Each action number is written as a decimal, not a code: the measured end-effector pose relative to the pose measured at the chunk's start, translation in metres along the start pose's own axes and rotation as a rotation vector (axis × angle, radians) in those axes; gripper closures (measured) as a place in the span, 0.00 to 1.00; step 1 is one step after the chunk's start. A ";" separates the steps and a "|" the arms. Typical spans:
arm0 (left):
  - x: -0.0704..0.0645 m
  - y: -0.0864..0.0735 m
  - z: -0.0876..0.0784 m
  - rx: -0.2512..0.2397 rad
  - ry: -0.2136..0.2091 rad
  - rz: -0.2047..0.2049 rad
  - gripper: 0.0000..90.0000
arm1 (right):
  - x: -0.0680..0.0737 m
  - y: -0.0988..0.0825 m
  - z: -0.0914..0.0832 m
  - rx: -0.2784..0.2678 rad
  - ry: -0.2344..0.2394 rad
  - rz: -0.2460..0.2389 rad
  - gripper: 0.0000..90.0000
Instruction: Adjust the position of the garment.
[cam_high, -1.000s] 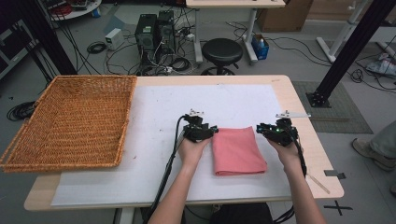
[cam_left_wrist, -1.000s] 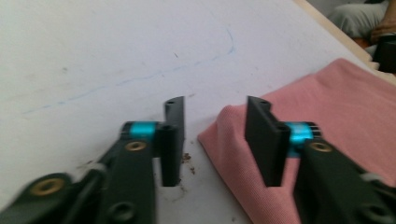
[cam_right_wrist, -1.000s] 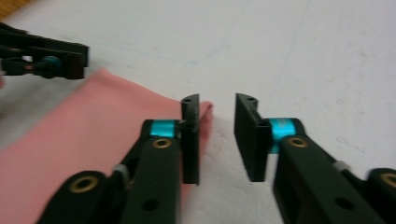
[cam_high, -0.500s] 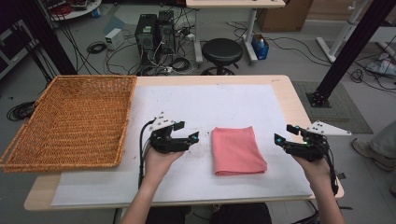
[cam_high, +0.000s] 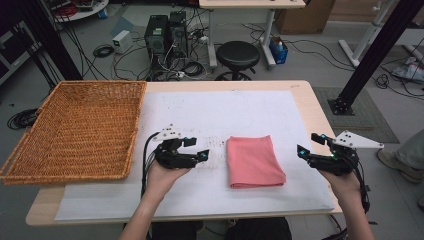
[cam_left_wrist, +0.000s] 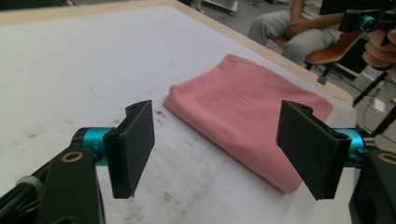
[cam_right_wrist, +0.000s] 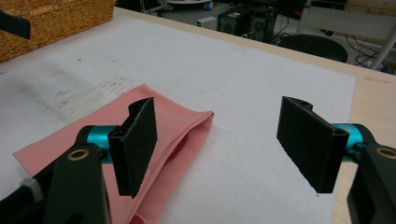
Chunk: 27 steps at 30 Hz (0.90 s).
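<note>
My left gripper (cam_high: 197, 149) and my right gripper (cam_high: 312, 143) flank the folded pink cloth (cam_high: 254, 161), one on each side and both clear of it. The left gripper's jaws stand fully spread with nothing between them. The right gripper's jaws have just been opening, are now wide, and are likewise empty. The cloth lies flat on the white mat (cam_high: 225, 115), right of the tabletop's middle and toward its near edge; the wicker basket (cam_high: 75, 130) sits at the tabletop's left edge, well apart from the cloth. I judge the fold complete and the cloth released. The next move, as I read it, calls for closing on the cloth's edges from both sides, keeping the layers together, and carrying it leftward to the basket.
</note>
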<state>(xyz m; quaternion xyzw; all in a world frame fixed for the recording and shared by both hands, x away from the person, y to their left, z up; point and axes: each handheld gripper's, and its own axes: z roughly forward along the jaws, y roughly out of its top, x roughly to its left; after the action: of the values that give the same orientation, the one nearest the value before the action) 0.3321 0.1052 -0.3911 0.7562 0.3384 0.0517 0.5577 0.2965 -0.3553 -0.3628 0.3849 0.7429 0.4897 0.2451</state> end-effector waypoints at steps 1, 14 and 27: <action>0.000 0.000 0.000 0.000 0.000 0.000 0.32 | 0.000 0.000 0.000 0.000 0.002 0.001 0.31; 0.016 -0.022 0.089 0.208 -0.089 -0.296 0.43 | 0.000 -0.006 0.007 -0.016 0.031 -0.012 0.31; 0.015 -0.025 0.123 0.244 -0.113 -0.431 0.81 | -0.004 -0.015 0.006 -0.038 0.049 0.003 0.32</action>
<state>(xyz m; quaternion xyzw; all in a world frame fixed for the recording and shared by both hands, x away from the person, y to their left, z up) 0.3881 0.0181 -0.4636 0.7300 0.4637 -0.1521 0.4784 0.2986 -0.3585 -0.3794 0.3693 0.7387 0.5134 0.2333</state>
